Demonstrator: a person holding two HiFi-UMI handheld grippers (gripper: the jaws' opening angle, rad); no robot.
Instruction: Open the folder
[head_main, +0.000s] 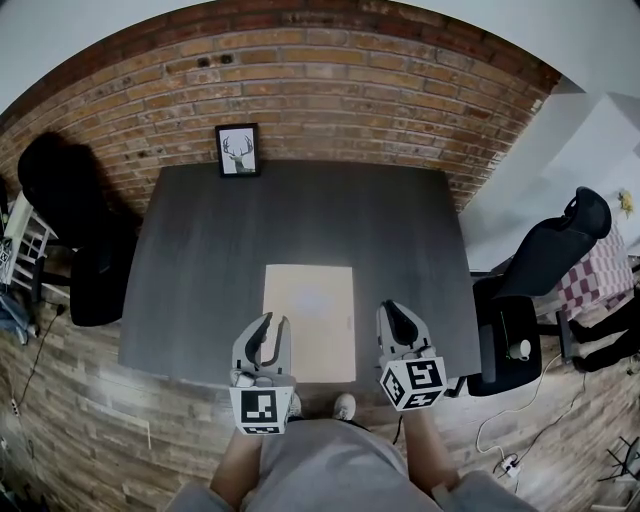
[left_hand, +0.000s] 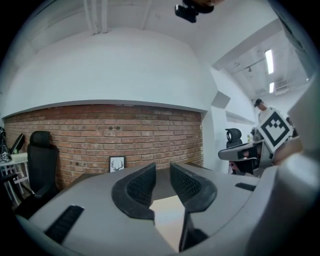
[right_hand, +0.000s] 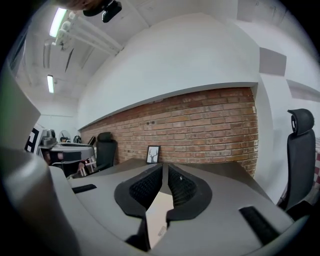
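Observation:
A beige folder (head_main: 310, 320) lies flat and closed on the dark table (head_main: 300, 220), near its front edge. My left gripper (head_main: 272, 322) hovers over the folder's left edge. Its jaws stand a little apart with nothing between them, and in the left gripper view the left gripper (left_hand: 162, 172) shows the folder (left_hand: 167, 215) below the gap. My right gripper (head_main: 392, 310) is just right of the folder's right edge. In the right gripper view the right gripper (right_hand: 164, 172) has its tips nearly together and empty, with the folder (right_hand: 159, 215) underneath.
A framed deer picture (head_main: 238, 150) leans against the brick wall at the table's back edge. One black office chair (head_main: 70, 200) stands left of the table, another (head_main: 545, 260) to its right. Cables lie on the floor at the right.

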